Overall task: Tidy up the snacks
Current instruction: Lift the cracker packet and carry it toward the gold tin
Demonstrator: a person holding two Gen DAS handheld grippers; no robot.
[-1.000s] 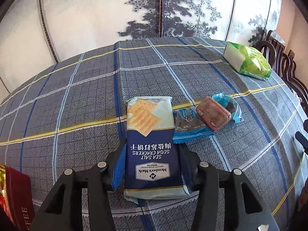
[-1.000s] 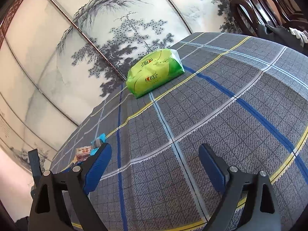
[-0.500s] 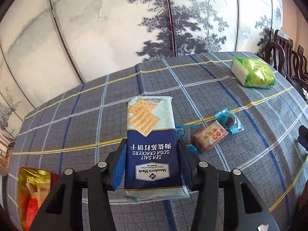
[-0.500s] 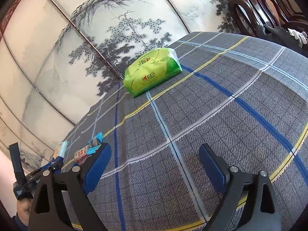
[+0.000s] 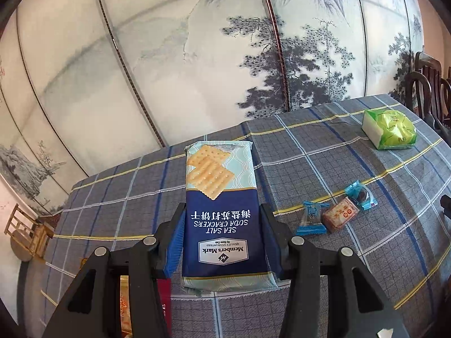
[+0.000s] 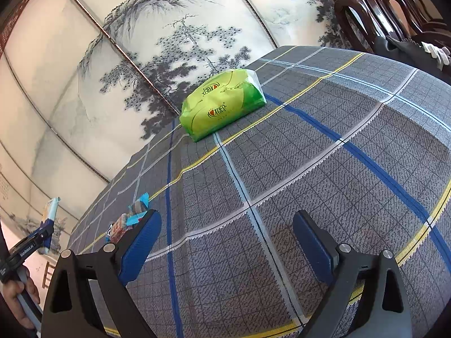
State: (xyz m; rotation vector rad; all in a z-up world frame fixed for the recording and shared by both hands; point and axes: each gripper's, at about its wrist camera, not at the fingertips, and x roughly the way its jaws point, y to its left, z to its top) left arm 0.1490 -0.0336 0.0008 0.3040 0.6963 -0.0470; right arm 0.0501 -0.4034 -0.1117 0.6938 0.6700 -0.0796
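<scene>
My left gripper (image 5: pixel 222 239) is shut on a blue pack of sea salt soda crackers (image 5: pixel 221 208) and holds it well above the plaid tablecloth (image 5: pixel 324 169). Three small wrapped snacks lie to its right on the cloth: a clear-and-blue packet (image 5: pixel 312 218), a reddish block (image 5: pixel 339 216) and a blue-wrapped dark piece (image 5: pixel 361 195). In the right wrist view the cracker pack (image 6: pixel 50 215) shows lifted at the far left in the left gripper (image 6: pixel 45 235), held by a hand (image 6: pixel 17 295). My right gripper (image 6: pixel 227 242) stands open, empty, above the cloth.
A green tissue pack (image 6: pixel 222 105) (image 5: pixel 390 129) lies at the table's far side. A red and gold package (image 5: pixel 124 307) sits below my left gripper. Dark wooden chairs (image 6: pixel 366 19) stand to the right, a painted folding screen (image 5: pixel 197 56) behind the table.
My left gripper has risen from the table with the cracker pack in it; the cloth and small snacks now look lower and farther. The right gripper has stayed put.
</scene>
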